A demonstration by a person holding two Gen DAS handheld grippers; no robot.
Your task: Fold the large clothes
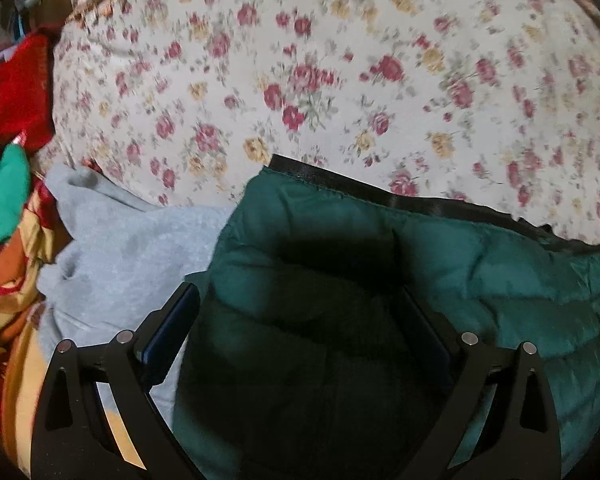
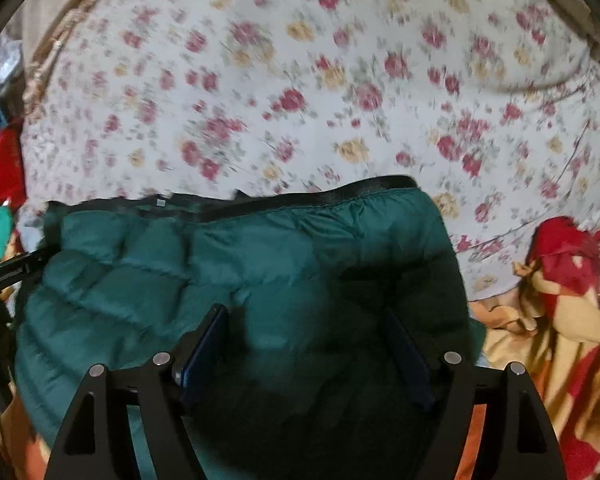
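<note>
A dark green quilted jacket (image 1: pixel 440 256) with a black edge band lies bunched on a floral bedsheet (image 1: pixel 300 60). My left gripper (image 1: pixel 300 296) stands over its left part, jaws wide apart with the padded fabric bulging between the fingers (image 1: pixel 172 320). In the right wrist view the jacket (image 2: pixel 180 256) fills the lower middle, and my right gripper (image 2: pixel 304 316) stands over its right part, jaws wide apart with fabric between them. Neither gripper pinches the cloth. The left gripper's arm shows at the left edge of the right wrist view.
A light blue fleece garment (image 1: pixel 112 248) lies left of the jacket. A red cloth (image 1: pixel 16 92), a green cloth (image 1: pixel 0 200) and an orange-yellow patterned blanket (image 1: pixel 16 280) crowd the left. A red and cream blanket (image 2: pixel 556 300) lies at right.
</note>
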